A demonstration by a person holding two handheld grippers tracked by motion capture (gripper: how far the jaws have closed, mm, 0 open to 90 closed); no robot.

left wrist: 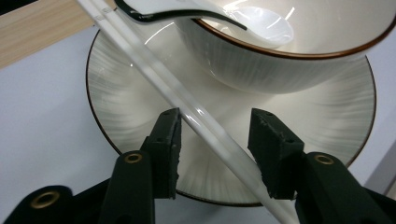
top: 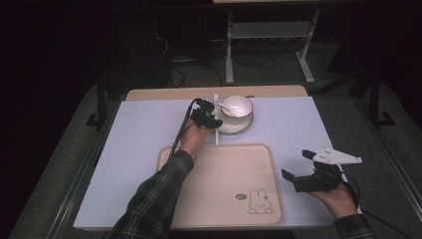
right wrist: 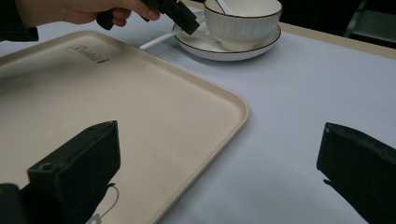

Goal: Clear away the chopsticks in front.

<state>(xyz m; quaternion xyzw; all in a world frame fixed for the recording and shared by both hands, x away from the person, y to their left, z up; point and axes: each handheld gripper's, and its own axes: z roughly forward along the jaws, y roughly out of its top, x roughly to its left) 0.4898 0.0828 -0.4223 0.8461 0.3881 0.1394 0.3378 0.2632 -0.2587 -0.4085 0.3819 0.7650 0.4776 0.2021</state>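
Black jaws of the left gripper [left wrist: 215,140] are spread around white chopsticks [left wrist: 187,107] lying across a saucer [left wrist: 121,102] near the tabletop's far edge; squeezing squarely is advised. Right gripper [top: 298,167] is held wide open.

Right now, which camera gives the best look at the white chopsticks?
The left gripper view: the chopsticks run close up across the plate, between the open gripper's jaws. The high view shows a thin white line; the right gripper view shows their end.
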